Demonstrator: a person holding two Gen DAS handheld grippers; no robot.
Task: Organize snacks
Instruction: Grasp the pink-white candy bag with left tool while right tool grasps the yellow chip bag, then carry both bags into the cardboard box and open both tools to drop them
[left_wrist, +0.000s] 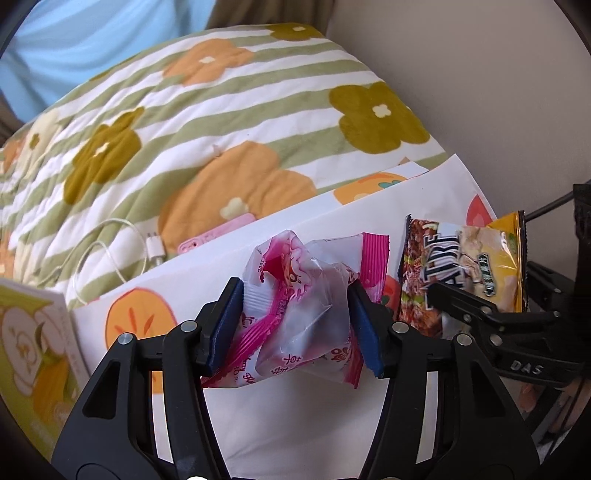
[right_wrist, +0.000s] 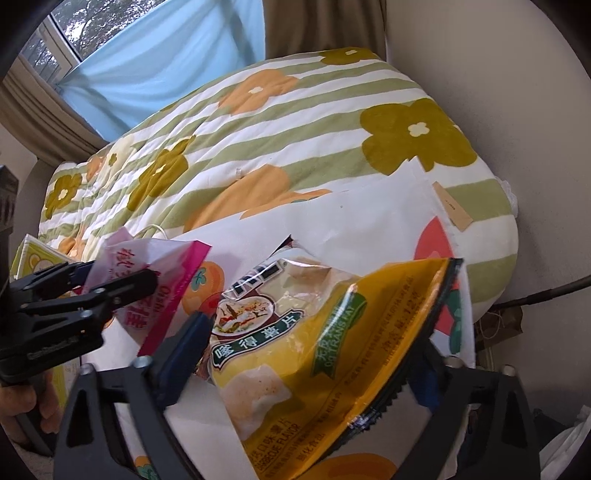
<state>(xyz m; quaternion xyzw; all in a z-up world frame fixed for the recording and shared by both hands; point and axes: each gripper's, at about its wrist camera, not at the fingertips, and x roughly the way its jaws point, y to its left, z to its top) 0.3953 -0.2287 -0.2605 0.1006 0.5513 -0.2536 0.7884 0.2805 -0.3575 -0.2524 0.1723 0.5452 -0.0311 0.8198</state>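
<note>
My left gripper (left_wrist: 295, 325) is shut on a crumpled pink and clear snack packet (left_wrist: 306, 306), held over a white bag with orange fruit prints (left_wrist: 258, 229). My right gripper (right_wrist: 310, 354) is shut on a yellow barbecue chip bag (right_wrist: 295, 350), held over the same white bag (right_wrist: 369, 221). In the left wrist view the chip bag (left_wrist: 465, 266) and the right gripper (left_wrist: 480, 314) show at the right. In the right wrist view the pink packet (right_wrist: 162, 288) and the left gripper (right_wrist: 92, 291) show at the left.
A striped quilt with orange and olive flowers (left_wrist: 184, 129) covers the bed behind the bag. A white charging cable (left_wrist: 110, 251) and a pink device (left_wrist: 210, 236) lie on it. A green illustrated box (left_wrist: 33, 350) stands at the left. A wall (left_wrist: 480, 74) is at the right.
</note>
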